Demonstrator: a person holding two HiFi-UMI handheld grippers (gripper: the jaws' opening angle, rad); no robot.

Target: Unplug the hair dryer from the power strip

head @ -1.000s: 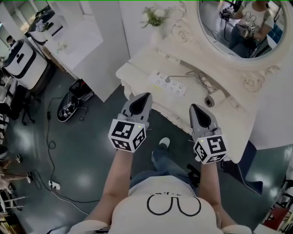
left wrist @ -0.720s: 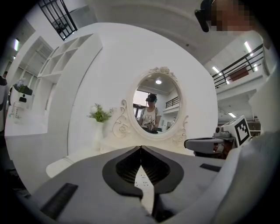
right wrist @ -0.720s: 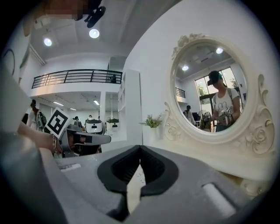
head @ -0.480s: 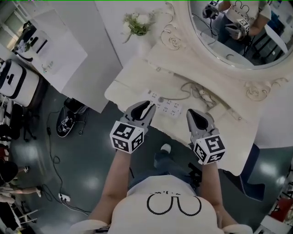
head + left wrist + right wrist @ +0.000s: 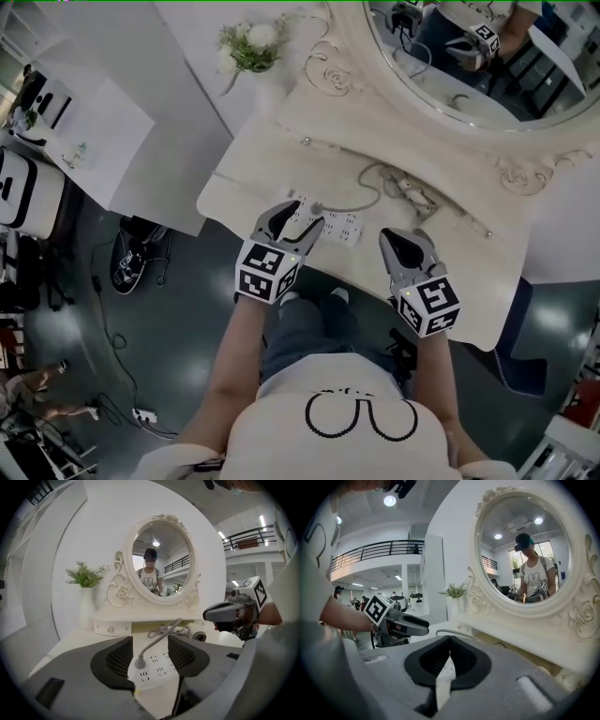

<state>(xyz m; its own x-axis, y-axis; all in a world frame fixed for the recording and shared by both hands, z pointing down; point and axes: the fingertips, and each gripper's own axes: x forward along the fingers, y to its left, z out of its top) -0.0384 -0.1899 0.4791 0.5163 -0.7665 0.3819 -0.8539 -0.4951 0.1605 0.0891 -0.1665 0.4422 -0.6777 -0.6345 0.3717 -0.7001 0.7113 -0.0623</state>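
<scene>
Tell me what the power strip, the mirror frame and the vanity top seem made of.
Power strip: white moulded plastic, smooth and even. Mirror frame: cream-painted carved wood or cast resin; the scrolls and roses fit either. Vanity top: matching cream paint, probably over wood.

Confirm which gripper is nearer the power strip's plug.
Left. The left gripper, jaws just opened, has the plug framed between them, ungripped; the right gripper, shut, is off to its right.
</scene>
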